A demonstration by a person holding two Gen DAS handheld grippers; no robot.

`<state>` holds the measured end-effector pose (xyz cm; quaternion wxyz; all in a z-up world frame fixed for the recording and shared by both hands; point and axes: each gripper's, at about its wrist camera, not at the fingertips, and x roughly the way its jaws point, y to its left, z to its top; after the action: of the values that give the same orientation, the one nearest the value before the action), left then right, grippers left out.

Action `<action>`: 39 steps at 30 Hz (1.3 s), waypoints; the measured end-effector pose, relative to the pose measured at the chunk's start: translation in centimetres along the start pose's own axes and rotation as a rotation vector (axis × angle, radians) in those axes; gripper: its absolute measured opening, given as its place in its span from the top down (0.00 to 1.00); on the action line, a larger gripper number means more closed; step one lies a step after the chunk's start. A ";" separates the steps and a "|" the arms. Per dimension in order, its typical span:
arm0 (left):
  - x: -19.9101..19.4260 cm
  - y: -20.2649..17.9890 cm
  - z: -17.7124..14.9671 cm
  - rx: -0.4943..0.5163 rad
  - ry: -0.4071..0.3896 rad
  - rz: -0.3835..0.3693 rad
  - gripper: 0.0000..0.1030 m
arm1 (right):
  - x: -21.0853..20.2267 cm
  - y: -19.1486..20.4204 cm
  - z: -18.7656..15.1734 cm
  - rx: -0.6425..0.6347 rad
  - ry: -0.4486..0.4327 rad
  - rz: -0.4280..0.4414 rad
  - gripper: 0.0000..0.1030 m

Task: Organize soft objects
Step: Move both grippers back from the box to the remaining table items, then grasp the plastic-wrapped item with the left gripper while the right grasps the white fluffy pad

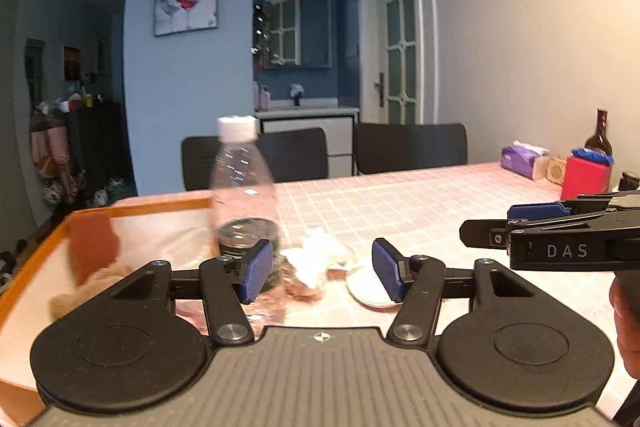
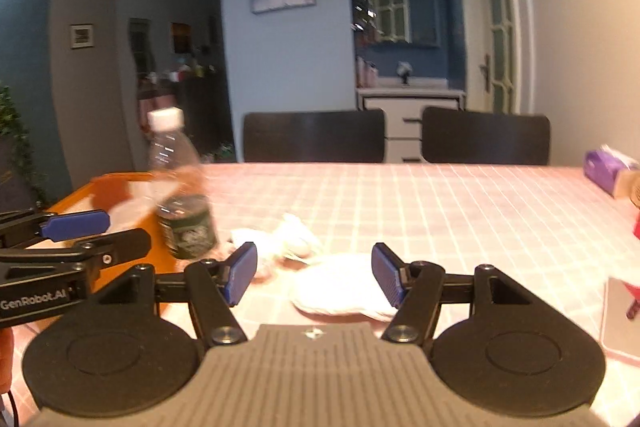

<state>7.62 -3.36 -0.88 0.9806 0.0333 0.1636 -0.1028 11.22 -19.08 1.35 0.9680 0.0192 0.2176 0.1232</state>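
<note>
On the pink checked counter (image 2: 440, 203) ahead of me, the soft things lie in a loose cluster. From my left wrist camera I see my left claw (image 1: 322, 270) spread wide, its blue pads well apart and nothing between them. Beyond the gap lies a crumpled white tissue (image 1: 316, 259), and just to its right a flat round white pad (image 1: 366, 287), partly behind the right-hand pad. A clear plastic bottle (image 1: 243, 195) with a white cap and a dark label stands close to the left-hand pad; the picture is blurred there, so I cannot tell whether they touch. To the left of the bottle is an orange-rimmed box (image 1: 36, 259) with a pale lining, and a tan plush toy (image 1: 92, 287) lies inside it.

From the right wrist camera, my right claw (image 2: 314, 275) is likewise wide open and holds nothing. The white pad (image 2: 340, 291) lies on the counter between its fingers and a little beyond them, with the tissue (image 2: 288, 239) farther off towards the bottle (image 2: 180, 187), which looks tilted in this view. The box (image 2: 116, 187) sits behind the bottle at the left.

At the far right of the counter are a purple tissue pack (image 1: 522, 159), a red box (image 1: 586, 177) and a dark bottle (image 1: 599, 137). Two dark chairs (image 2: 486, 135) stand at the far edge.
</note>
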 end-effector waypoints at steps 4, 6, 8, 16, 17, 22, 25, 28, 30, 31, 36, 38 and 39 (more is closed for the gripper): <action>1.6 -0.9 -0.2 0.002 0.032 -0.020 0.34 | 1.7 -1.8 -0.3 0.028 0.026 -0.021 0.39; 2.4 -1.5 -0.4 0.014 0.048 -0.019 0.34 | 2.5 -2.5 -0.7 0.040 0.041 -0.022 0.39; 3.1 -1.8 -0.7 0.024 0.065 -0.016 0.34 | 3.4 -3.0 -1.1 0.047 0.057 -0.021 0.39; 6.4 -2.5 -1.0 0.071 0.139 -0.005 0.34 | 8.2 -4.6 -2.6 0.047 0.170 -0.012 0.23; 6.9 -2.7 -1.0 0.081 0.149 -0.004 0.34 | 9.0 -4.8 -2.6 0.049 0.188 -0.014 0.20; 9.6 -3.6 -0.7 0.155 0.182 0.020 0.34 | 12.6 -5.3 -2.6 0.017 0.258 -0.007 0.09; 11.1 -4.1 -0.4 0.197 0.202 0.022 0.34 | 14.5 -5.3 -2.8 -0.003 0.296 0.009 0.06; 12.7 -4.7 -0.3 0.241 0.235 0.026 0.34 | 16.3 -5.6 -3.2 0.015 0.337 0.025 0.06; 13.5 -5.2 -0.3 0.275 0.246 0.033 0.33 | 17.2 -5.9 -3.6 0.018 0.351 0.019 0.06; 13.9 -5.3 -0.3 0.292 0.254 0.036 0.33 | 17.5 -6.0 -3.7 0.019 0.355 0.016 0.06; 15.6 -5.6 -0.4 0.346 0.290 0.044 0.33 | 18.0 -6.2 -4.2 -0.004 0.355 0.016 0.13; 16.1 -5.7 -0.4 0.380 0.298 0.052 0.31 | 17.9 -5.9 -4.4 -0.042 0.342 0.004 0.21; 16.3 -5.9 -0.4 0.398 0.302 0.052 0.30 | 17.8 -5.9 -4.4 -0.041 0.333 0.007 0.23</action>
<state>21.36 -12.17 -6.76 0.9215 0.2449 0.2837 -0.1018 26.29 -20.48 -10.59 0.9184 -0.0204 0.3722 0.1326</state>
